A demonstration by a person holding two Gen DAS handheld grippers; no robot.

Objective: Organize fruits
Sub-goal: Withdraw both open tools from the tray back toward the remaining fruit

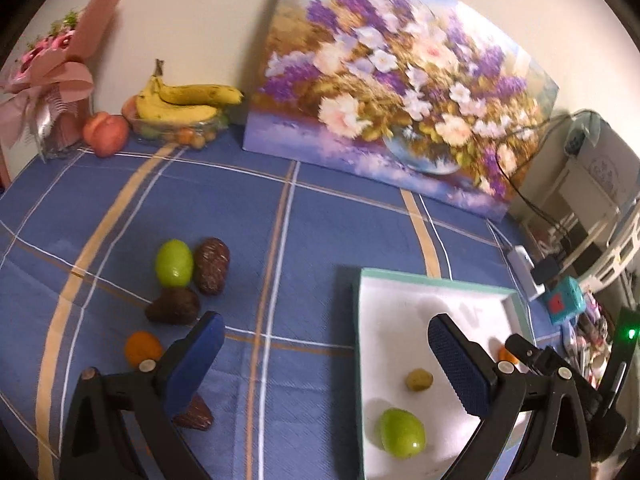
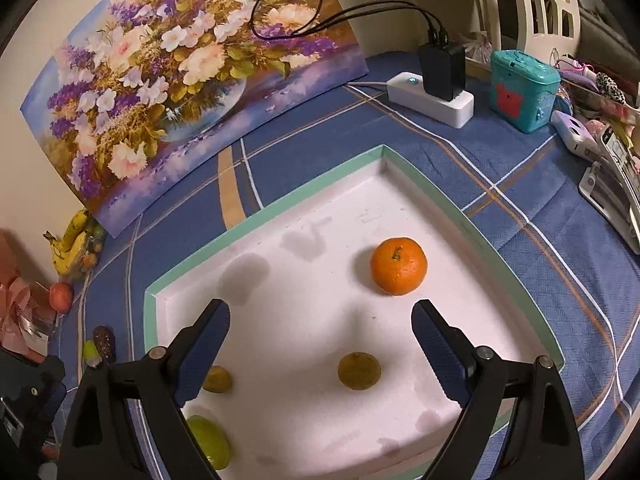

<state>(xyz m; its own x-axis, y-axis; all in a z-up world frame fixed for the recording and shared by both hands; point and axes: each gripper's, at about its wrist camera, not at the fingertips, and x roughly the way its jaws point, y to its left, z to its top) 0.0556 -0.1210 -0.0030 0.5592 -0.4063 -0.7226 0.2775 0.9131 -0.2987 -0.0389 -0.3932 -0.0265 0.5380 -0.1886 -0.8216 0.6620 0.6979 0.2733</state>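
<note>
A white tray with a green rim lies on the blue checked cloth; it also shows in the left wrist view. In it lie an orange, two small olive fruits and a green fruit, which the left wrist view also shows. My right gripper is open and empty above the tray. My left gripper is open and empty over the cloth at the tray's left edge. Loose on the cloth are a green fruit, dark brown fruits and a small orange.
A flower painting leans on the back wall. A bowl with bananas and a peach stand at the back left beside a pink bouquet. A power strip with charger, a teal box and clutter sit right.
</note>
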